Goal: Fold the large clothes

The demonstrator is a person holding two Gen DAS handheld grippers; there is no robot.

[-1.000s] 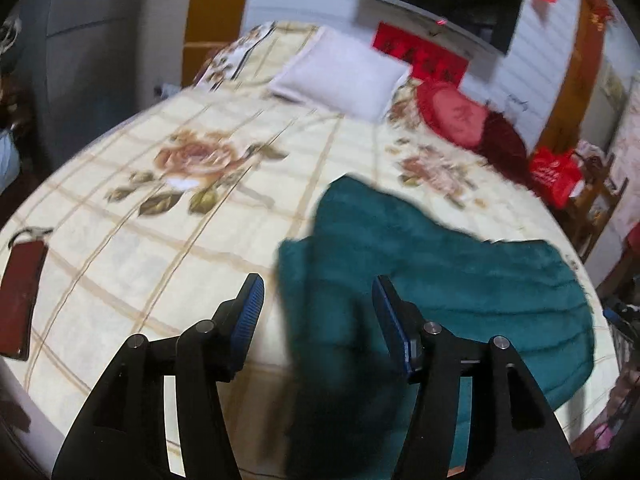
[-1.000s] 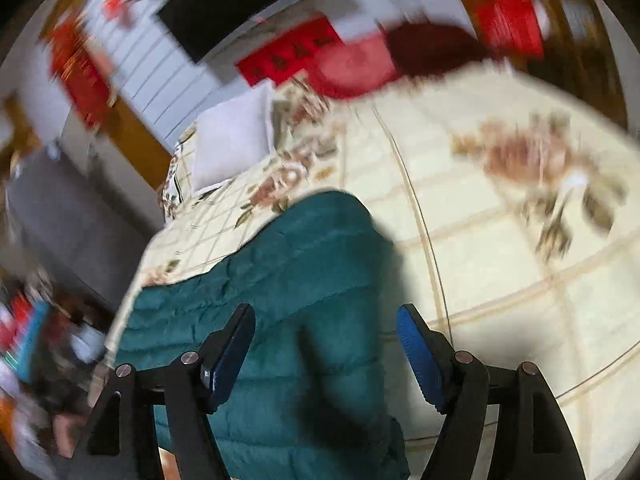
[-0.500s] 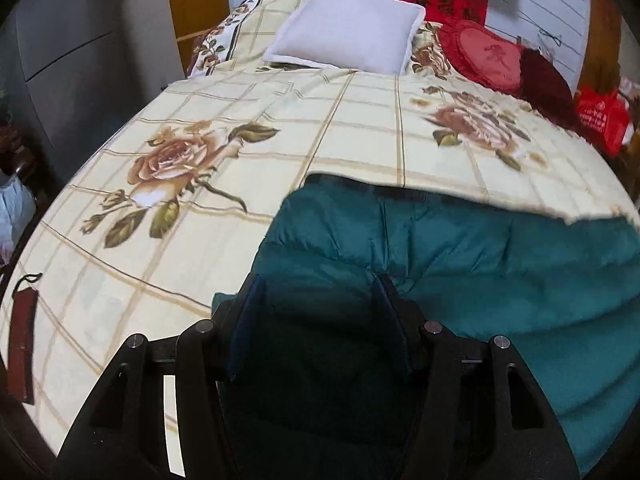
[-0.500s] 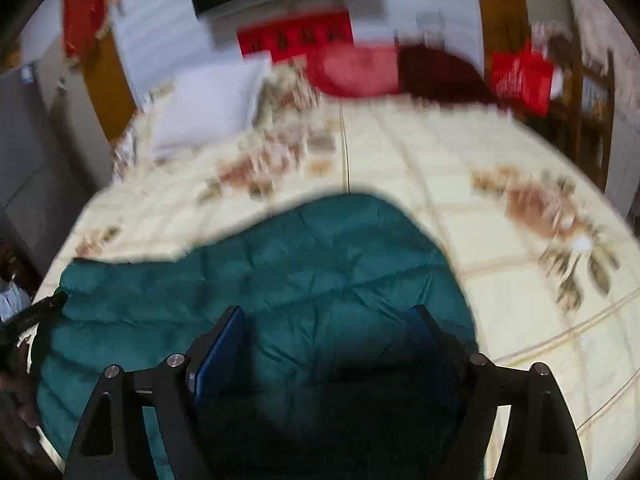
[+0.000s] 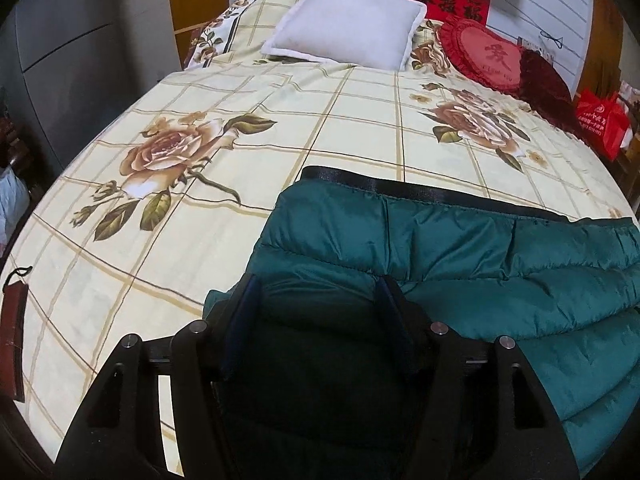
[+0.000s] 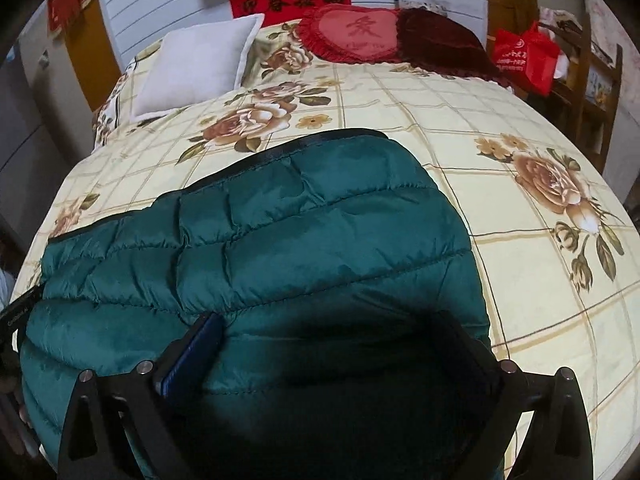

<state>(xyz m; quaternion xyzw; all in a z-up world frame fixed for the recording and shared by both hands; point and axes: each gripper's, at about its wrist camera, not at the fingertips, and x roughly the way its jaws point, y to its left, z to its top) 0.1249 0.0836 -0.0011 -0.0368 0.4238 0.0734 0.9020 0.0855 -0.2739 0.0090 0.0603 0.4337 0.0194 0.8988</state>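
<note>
A dark green quilted puffer jacket (image 5: 460, 264) lies folded on the bed near its front edge; it also shows in the right wrist view (image 6: 304, 236). A black trim strip (image 5: 400, 186) runs along its far edge. My left gripper (image 5: 316, 292) is open, its jaws pressed down on the jacket's left end with padded fabric between them. My right gripper (image 6: 332, 332) is open, its jaws wide apart and sunk into the jacket's right end. The fingertips are partly buried in the fabric.
The bed (image 5: 200, 208) has a cream floral checked cover. A white pillow (image 5: 344, 24), a red heart cushion (image 5: 488, 54) and a dark red cushion (image 6: 436, 40) lie at the head. A red bag (image 6: 528, 56) stands beside the bed. A dark red flat object (image 5: 12, 328) lies at the left edge.
Both grippers have come down from above the bed onto the jacket and now press into its two ends. The jacket lies flatter and the views have steadied.
</note>
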